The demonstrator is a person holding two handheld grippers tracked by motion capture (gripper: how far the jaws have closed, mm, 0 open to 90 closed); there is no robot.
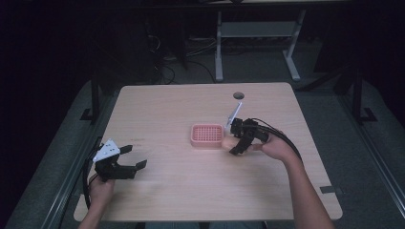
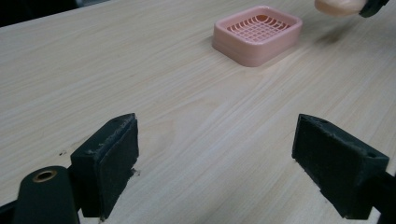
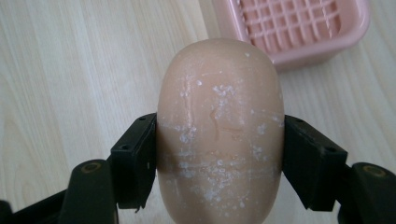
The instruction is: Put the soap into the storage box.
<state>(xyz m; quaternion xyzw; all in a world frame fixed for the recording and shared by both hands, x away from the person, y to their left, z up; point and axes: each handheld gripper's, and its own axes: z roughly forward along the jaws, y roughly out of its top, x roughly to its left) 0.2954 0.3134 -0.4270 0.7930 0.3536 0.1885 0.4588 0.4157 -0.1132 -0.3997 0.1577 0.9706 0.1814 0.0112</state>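
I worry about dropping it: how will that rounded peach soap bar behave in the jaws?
The rounded peach soap bar is pinched across its curved sides by the right gripper, so it may slip or pivot. It keeps its shape, so it is probably stiff. Its white scuffs suggest a dry surface, likely less slippery. Lowered into the pink slotted soap dish, it should settle rather than roll.

Black two-jaw left claw (image 1: 133, 157) with grey triangular plate, black right claw (image 1: 237, 137), trailing black cables
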